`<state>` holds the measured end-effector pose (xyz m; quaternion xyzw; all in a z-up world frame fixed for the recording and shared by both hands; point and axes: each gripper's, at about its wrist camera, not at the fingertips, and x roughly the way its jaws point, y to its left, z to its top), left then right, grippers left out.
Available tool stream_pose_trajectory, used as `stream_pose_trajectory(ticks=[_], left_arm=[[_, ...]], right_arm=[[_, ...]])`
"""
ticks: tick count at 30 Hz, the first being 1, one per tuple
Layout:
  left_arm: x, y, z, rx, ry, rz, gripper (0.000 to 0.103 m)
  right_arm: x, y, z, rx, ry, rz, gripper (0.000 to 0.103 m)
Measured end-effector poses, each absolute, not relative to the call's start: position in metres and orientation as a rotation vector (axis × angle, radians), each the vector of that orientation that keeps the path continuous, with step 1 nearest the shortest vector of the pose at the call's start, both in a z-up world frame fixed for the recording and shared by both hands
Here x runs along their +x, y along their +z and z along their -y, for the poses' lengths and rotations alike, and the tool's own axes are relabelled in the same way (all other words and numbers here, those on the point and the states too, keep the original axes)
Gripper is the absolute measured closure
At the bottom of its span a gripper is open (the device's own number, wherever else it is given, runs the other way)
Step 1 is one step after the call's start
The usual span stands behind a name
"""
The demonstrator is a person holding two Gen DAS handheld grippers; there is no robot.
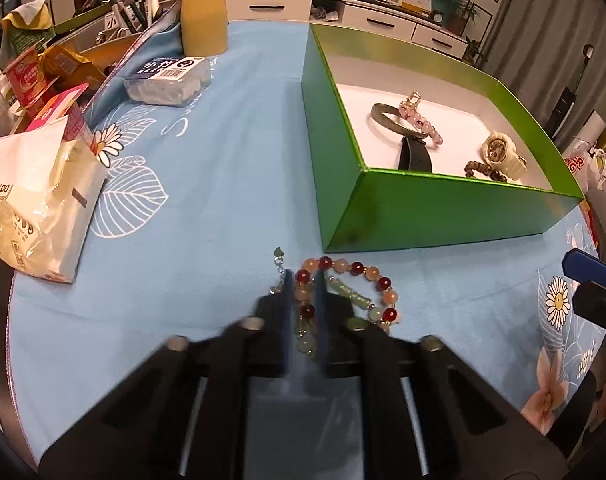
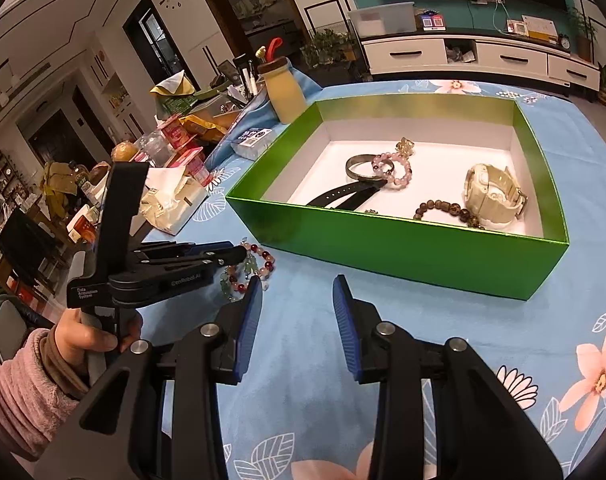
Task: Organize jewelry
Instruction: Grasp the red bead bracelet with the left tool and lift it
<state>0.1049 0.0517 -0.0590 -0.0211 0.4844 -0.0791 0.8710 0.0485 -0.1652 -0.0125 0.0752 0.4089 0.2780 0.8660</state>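
A red and pale bead bracelet (image 1: pixel 355 280) lies on the blue floral cloth just in front of the green box (image 1: pixel 443 212). My left gripper (image 1: pixel 305 280) has its narrow jaws closed around the bracelet's left side. The bracelet also shows in the right wrist view (image 2: pixel 259 264), under the left gripper's tips. The green box (image 2: pixel 403 256) holds a dark bangle (image 2: pixel 361 168), a pink bead bracelet (image 2: pixel 399 170), a black strap (image 2: pixel 343 196), a brown bead bracelet (image 2: pixel 443 208) and a cream watch (image 2: pixel 491 192). My right gripper (image 2: pixel 297 296) is open and empty above the cloth.
A tissue pack (image 1: pixel 35 200), a clear plastic case (image 1: pixel 171 80) and a yellow bottle (image 1: pixel 203 16) stand on the left of the table. Snack packets and clutter crowd the far left edge. White drawers stand behind the table.
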Motion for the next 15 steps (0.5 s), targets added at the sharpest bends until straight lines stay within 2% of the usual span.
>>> stream_pose_trajectory(ticks=[7,15], left_arm=[[0.099,-0.05,-0.055,-0.085,-0.184,-0.969,0.096],[0.075,0.013,-0.061,-0.149,-0.243,-0.819,0.096]], right_arm=[[0.053,-0.018,0.164,0.161,0.574,-0.87,0.066],[0.058,-0.026,0.152,0.176,0.616,-0.902,0.066]])
